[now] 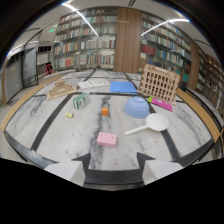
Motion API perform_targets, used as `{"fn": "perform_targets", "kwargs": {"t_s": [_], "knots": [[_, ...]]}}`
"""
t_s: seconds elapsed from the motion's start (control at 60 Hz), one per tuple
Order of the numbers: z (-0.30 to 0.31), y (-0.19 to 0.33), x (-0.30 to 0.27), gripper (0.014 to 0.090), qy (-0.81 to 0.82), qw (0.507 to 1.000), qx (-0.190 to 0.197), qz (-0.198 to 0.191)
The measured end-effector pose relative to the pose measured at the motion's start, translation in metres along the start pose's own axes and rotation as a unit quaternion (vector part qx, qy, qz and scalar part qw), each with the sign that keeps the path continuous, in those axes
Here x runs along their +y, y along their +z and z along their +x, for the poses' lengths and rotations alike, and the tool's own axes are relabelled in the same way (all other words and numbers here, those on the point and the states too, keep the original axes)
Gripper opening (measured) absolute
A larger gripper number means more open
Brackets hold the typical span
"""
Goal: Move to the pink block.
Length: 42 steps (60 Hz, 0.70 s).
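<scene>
Here the gripper hangs with its fingers apart and nothing between them, and the pink block lies flat on the marble surface just ahead, a little off the midline. To do the approach well, I would steer straight forward and low, keeping the block centred between the fingertips (the white scoop sits near on one side, so drifting that way risks a nudge).
</scene>
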Motion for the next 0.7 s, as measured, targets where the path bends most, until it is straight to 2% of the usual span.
{"fn": "perform_targets", "kwargs": {"t_s": [0.183,0.467,0.7], "knots": [[-0.025,0.031,0.003,0.0865,0.007,1.000,-0.013,-0.014],[-0.032,0.090,-0.001,0.0860,0.022,0.999,-0.006,-0.030],[-0.028,0.115,0.005,0.0860,0.028,0.999,-0.002,-0.047]]}}
